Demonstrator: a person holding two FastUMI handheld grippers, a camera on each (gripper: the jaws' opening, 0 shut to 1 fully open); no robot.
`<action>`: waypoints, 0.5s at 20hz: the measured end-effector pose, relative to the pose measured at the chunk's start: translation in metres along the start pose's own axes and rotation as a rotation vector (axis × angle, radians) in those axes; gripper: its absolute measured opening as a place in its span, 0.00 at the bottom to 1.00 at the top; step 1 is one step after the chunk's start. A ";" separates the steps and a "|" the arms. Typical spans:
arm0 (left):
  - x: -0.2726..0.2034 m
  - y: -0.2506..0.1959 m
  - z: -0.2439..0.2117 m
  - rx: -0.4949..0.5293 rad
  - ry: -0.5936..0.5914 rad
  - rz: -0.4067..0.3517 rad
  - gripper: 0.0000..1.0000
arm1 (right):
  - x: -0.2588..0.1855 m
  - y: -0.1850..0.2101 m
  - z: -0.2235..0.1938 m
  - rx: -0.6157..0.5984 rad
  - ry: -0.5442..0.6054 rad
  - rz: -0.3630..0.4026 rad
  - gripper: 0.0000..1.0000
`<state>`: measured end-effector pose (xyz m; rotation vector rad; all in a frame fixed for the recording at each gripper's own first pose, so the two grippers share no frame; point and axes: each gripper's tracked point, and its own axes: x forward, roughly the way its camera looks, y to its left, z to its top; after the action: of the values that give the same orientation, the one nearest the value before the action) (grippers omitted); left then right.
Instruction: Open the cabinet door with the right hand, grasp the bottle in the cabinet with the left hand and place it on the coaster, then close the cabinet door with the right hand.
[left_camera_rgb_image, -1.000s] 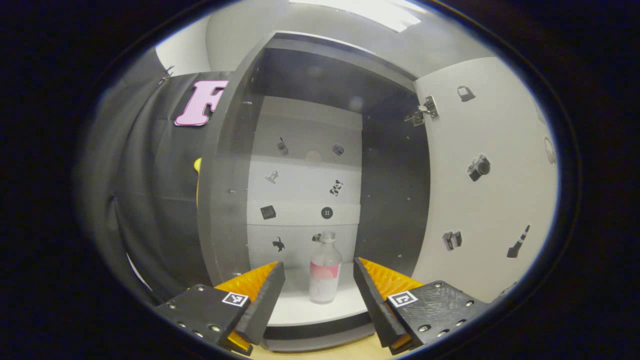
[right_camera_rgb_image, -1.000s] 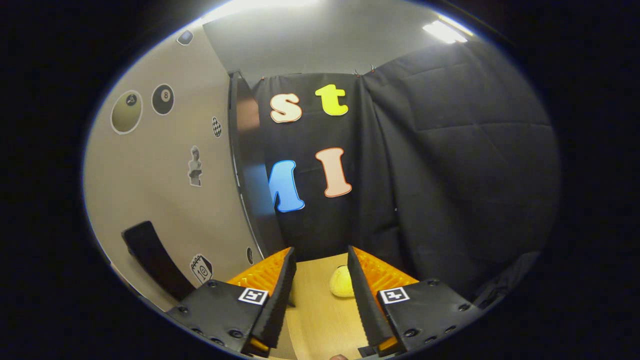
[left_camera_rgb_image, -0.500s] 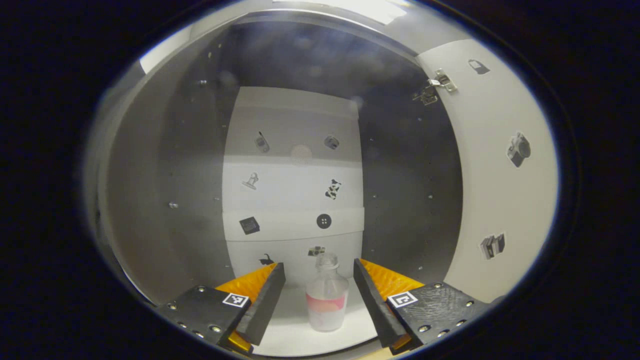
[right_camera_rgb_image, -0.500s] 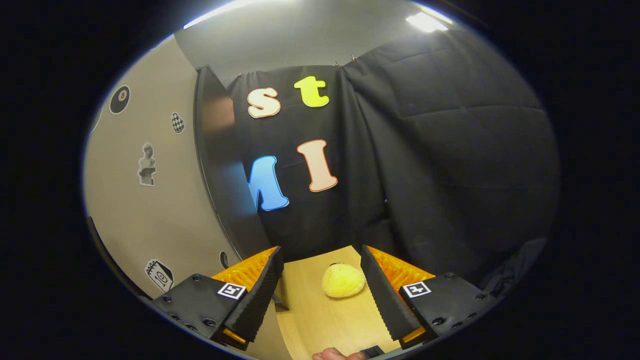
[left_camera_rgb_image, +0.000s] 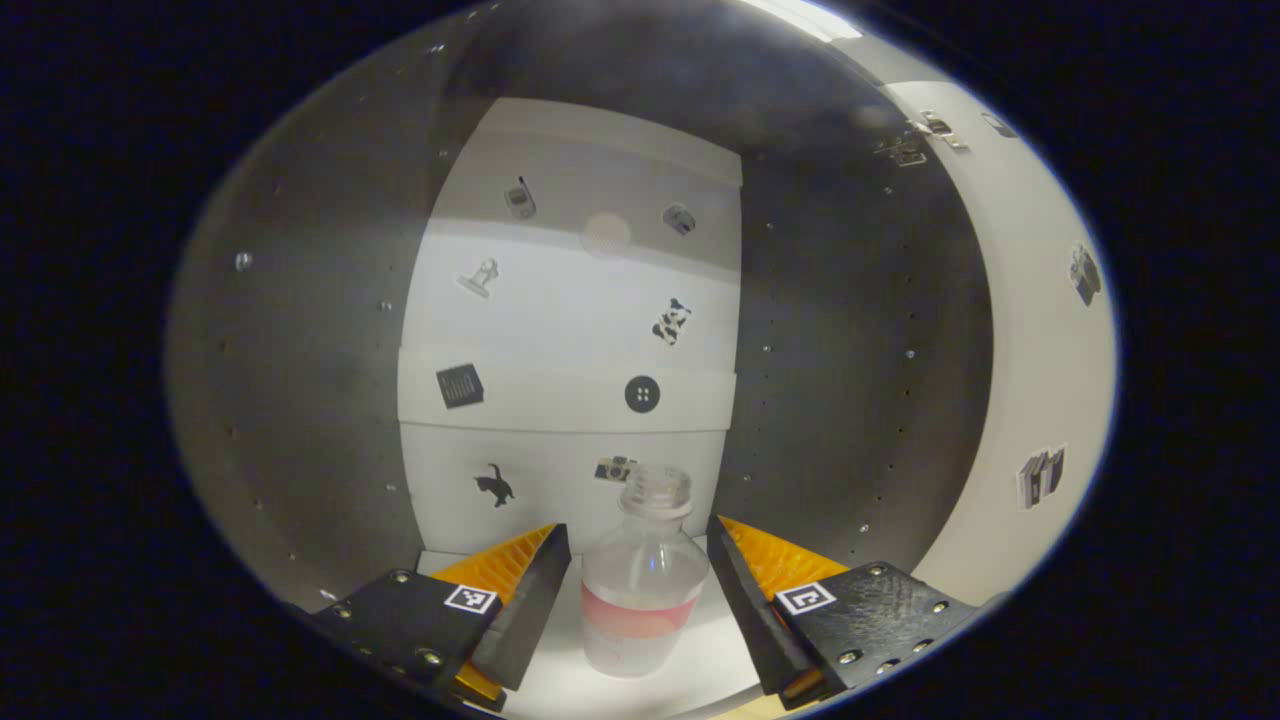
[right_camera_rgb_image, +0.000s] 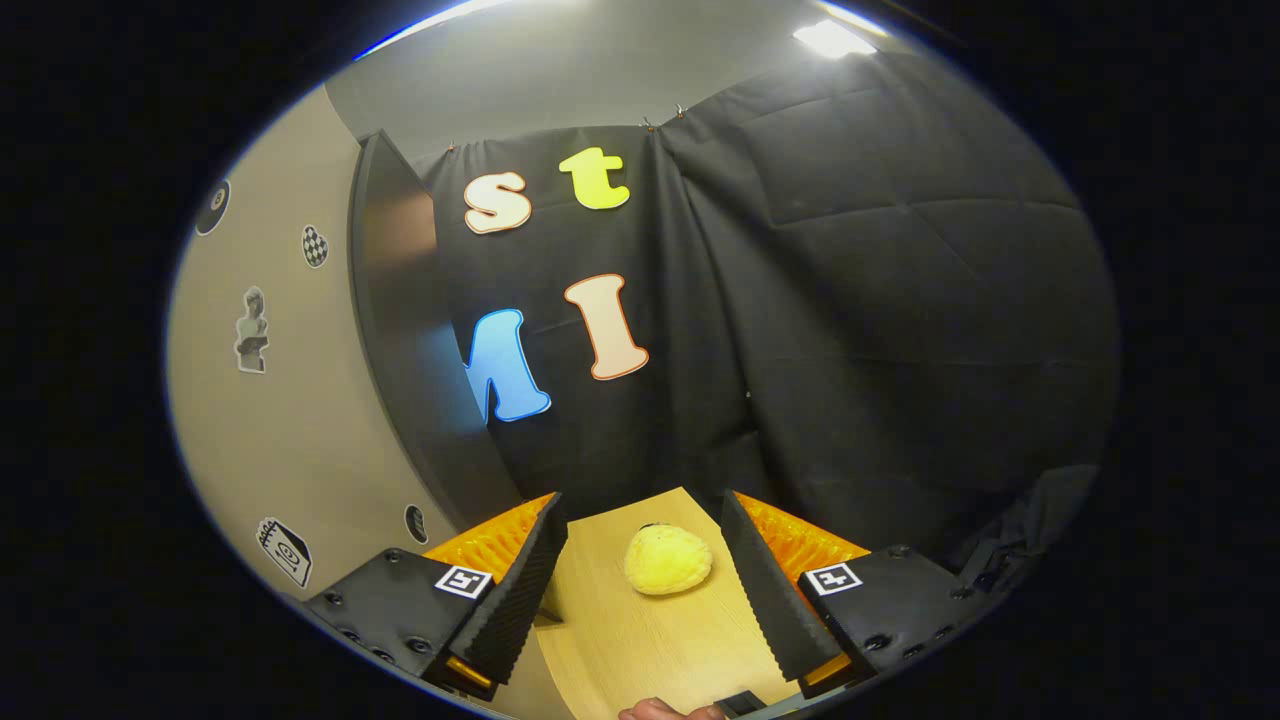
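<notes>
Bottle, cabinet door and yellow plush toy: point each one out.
bottle (left_camera_rgb_image: 641, 600), left gripper view, on its pink label band.
cabinet door (left_camera_rgb_image: 1040, 380), left gripper view, on its pale inner face.
yellow plush toy (right_camera_rgb_image: 667, 560), right gripper view, on its rounded body.

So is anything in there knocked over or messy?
No, nothing stands out. The bottle stands upright on the cabinet floor, with no cap and no spill, between the open left tongs.

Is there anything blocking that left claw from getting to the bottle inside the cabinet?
Nothing visible. The bottle stands upright on the cabinet floor, already between the open left gripper's fingers, with small gaps on both sides. The cabinet door is swung aside.
</notes>
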<state>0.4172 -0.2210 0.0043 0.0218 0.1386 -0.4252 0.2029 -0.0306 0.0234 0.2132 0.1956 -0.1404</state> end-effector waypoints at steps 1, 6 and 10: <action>0.003 -0.001 -0.002 0.002 0.002 -0.004 0.85 | 0.002 0.000 0.000 0.000 0.001 -0.001 0.98; 0.010 -0.004 -0.015 0.014 0.022 -0.016 0.83 | 0.011 0.002 -0.005 0.010 0.015 -0.001 0.98; 0.011 -0.002 -0.031 0.015 0.047 -0.011 0.85 | 0.013 -0.001 -0.007 0.002 0.016 -0.008 0.98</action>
<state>0.4219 -0.2258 -0.0278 0.0460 0.1822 -0.4364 0.2138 -0.0314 0.0142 0.2161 0.2126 -0.1464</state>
